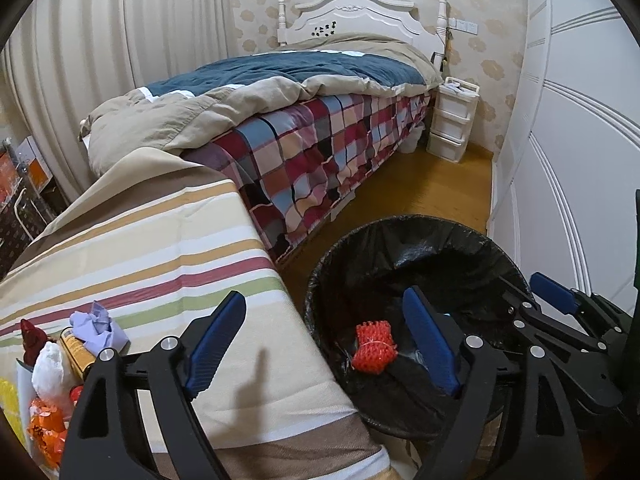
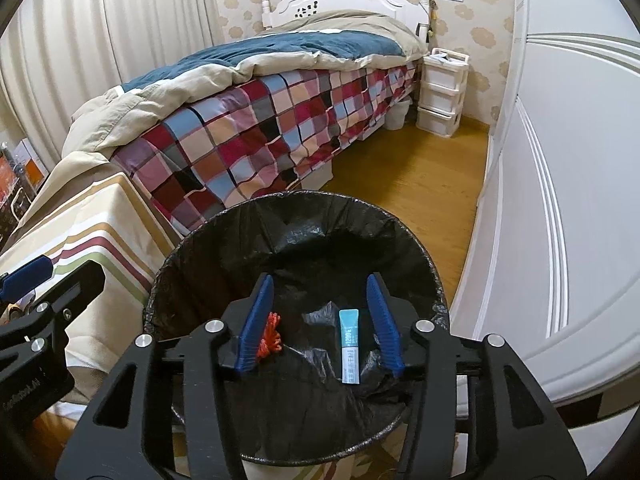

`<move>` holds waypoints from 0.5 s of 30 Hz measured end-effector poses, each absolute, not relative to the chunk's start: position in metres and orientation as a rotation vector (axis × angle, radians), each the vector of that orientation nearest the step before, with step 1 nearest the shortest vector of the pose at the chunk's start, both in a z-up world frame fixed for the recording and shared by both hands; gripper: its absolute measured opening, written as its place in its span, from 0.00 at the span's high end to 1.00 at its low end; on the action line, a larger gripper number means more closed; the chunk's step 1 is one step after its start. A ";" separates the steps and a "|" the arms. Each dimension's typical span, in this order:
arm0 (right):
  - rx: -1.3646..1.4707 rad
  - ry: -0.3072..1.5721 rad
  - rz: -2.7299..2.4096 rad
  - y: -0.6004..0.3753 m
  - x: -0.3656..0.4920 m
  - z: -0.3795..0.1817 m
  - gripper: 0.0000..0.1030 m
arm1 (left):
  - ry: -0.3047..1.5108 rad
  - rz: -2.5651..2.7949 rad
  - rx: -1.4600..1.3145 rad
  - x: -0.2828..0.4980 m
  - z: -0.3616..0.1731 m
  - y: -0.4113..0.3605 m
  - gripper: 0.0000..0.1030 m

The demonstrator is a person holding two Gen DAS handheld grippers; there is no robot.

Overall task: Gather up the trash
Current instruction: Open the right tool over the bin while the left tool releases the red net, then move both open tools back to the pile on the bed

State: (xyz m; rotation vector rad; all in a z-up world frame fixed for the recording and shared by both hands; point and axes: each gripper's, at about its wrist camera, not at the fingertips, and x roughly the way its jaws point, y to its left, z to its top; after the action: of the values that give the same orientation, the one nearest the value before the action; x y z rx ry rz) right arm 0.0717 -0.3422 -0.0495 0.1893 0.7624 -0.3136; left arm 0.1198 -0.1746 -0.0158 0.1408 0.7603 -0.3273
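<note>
Left hand-held gripper (image 1: 324, 344), closest in the left view: spread wide, nothing pinched. Red net (image 1: 374, 346) already down in the black bin (image 1: 400, 236). More trash (image 1: 92, 330) waiting on the striped bench (image 1: 160, 240); could get knocked off by a careless reach.

Right hand-held gripper (image 2: 320, 320), closest in the right view: spread, empty, over the bin. Blue packet (image 2: 349, 346) inside. Could snag the thin bag.

Black bin liner (image 2: 320, 240); orange-red net (image 1: 374, 346); checked bedspread (image 2: 248, 128); striped cloth (image 1: 160, 248).
</note>
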 end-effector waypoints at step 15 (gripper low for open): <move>0.179 0.743 -0.249 -0.292 0.048 -0.034 0.38 | 0.745 -0.254 0.107 0.088 -0.001 -0.117 0.21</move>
State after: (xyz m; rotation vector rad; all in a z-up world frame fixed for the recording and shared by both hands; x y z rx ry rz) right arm 0.0475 -0.2916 -0.0342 0.1791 0.7428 -0.2492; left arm 0.0875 -0.1174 -0.0014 0.1074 0.7452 -0.2539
